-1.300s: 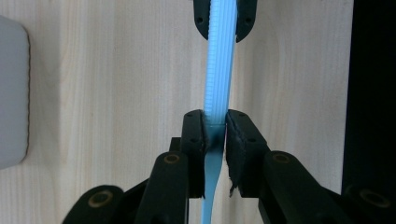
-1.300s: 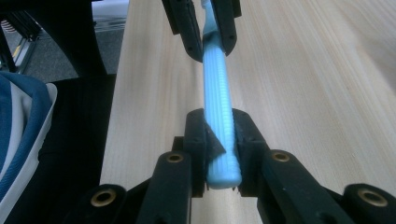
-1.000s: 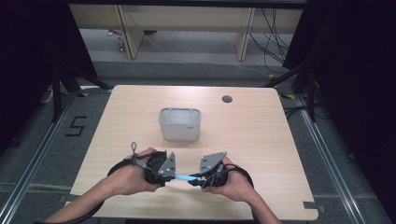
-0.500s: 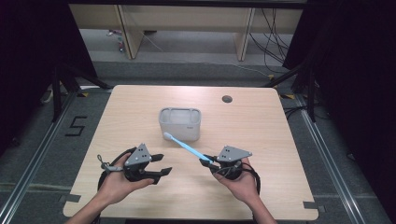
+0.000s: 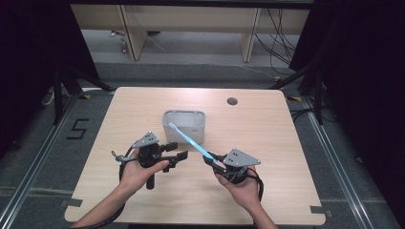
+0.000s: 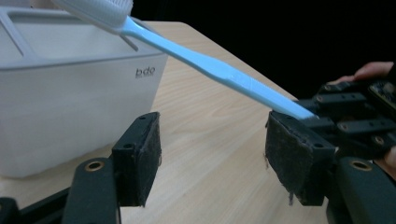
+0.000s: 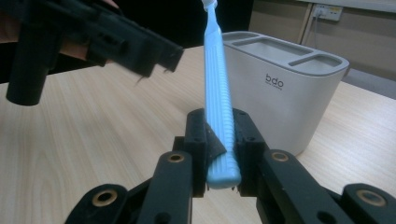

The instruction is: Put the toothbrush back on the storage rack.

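A light blue toothbrush [image 5: 191, 141] is clamped by its handle end in my right gripper [image 5: 210, 159], which is shut on it. The brush slants up and away, its white head [image 6: 95, 10] above the rim of the grey-white holder [image 5: 184, 125]. In the right gripper view the handle [image 7: 218, 93] stands between the closed pads [image 7: 243, 135], with the holder [image 7: 285, 93] behind. My left gripper [image 5: 180, 150] is open to the left of the brush; its jaws have just been opening and nothing lies between its pads [image 6: 140, 158]. The toothbrush [image 6: 219, 70] passes above them.
The holder has several top compartments and stands mid-table. A dark round hole [image 5: 232, 101] is in the light wooden tabletop [image 5: 267, 138] at the back right. Shelving and cables stand on the floor beyond the far edge.
A second ago both grippers held the toothbrush level between them. The left gripper has let go, opened and drawn away to the left; the right has tilted the brush head up toward the holder.
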Motion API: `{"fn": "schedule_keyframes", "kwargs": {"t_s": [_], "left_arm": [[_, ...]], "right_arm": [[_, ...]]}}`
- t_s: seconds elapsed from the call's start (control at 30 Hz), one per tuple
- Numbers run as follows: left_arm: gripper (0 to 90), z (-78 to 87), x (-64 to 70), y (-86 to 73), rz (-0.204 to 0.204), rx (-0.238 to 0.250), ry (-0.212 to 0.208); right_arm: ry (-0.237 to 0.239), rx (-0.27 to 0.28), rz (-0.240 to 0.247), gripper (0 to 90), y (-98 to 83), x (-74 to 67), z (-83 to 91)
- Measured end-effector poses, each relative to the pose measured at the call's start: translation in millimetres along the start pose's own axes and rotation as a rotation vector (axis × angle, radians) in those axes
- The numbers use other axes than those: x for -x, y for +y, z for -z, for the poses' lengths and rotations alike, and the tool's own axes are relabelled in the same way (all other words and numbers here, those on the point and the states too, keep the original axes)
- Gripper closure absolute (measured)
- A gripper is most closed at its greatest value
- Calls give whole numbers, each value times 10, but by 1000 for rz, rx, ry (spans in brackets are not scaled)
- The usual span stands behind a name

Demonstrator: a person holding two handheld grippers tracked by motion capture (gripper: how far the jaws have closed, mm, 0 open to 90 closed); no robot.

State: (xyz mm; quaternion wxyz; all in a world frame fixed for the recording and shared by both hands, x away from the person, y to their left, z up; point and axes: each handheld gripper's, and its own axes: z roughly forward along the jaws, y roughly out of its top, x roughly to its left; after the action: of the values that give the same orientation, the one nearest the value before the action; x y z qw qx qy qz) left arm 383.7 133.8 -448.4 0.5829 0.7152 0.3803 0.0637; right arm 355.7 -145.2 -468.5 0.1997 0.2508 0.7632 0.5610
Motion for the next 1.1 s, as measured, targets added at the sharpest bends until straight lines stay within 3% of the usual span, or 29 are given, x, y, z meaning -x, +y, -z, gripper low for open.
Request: {"fn": "schedule_keyframes", "kwargs": {"t_s": [0.07, 0.13, 0.23, 0.27, 0.37, 0.4, 0.6, 0.67, 0.73, 0.8, 0.83, 1.0, 1.1], "left_arm": [[353, -21, -1, 29, 12, 7, -6], [355, -42, -1, 48, 47, 18, -33], [359, -70, -8, 74, 73, 36, -51], [361, -75, -11, 82, 73, 41, -53], [380, -83, -14, 103, 93, 61, -61], [388, -87, -17, 110, 97, 66, -68], [475, -94, -18, 146, 107, 94, -95], [506, -97, -15, 151, 109, 93, -98], [539, -96, -13, 156, 115, 102, -107], [575, -92, -10, 169, 113, 110, -109], [594, -92, -9, 174, 113, 113, -112], [677, -91, 37, 221, 108, 140, -139], [743, -90, 83, 253, 126, 160, -194]], "right_arm": [[20, 1, 3, 795, 3, -3, -11], [-1, 10, 14, 795, 12, -8, -8], [21, 19, 18, 795, 24, -13, -26], [-1, 13, 34, 795, 32, -11, -20], [20, 21, 9, 795, 33, -39, -40], [28, 7, -9, 795, 34, -53, -40], [30, 11, -2, 795, 38, -66, -56], [15, 13, 23, 794, 42, -57, -54], [35, 9, -4, 794, 36, -75, -69], [23, 24, 28, 794, 36, -64, -82], [6, 14, 26, 793, 37, -74, -72], [15, -3, 25, 789, 22, -102, -113], [10, -14, 22, 783, 2, -128, -141]]}}
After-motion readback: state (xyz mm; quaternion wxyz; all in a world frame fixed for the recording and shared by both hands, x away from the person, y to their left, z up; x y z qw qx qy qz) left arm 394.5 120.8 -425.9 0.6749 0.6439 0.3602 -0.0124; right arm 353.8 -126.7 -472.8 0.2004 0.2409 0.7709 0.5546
